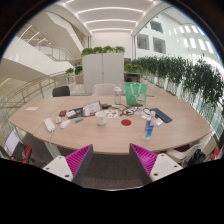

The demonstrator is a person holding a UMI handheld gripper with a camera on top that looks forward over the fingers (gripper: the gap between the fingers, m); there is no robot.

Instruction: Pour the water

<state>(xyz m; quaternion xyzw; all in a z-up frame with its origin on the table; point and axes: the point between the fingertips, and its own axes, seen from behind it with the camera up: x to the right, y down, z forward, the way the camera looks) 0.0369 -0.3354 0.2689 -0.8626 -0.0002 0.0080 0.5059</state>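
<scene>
Two pink pads of my claw (111,160) show at the bottom of the frame, well apart, with nothing between them, so it is open wide and holds nothing. Beyond them, across the middle of the frame, lies a long wooden counter (60,130) with many small things on it. A blue bottle (149,127) stands on it, right of centre. A red round thing (126,123) lies near the centre. Green plants (190,75) fill the upper right
</scene>
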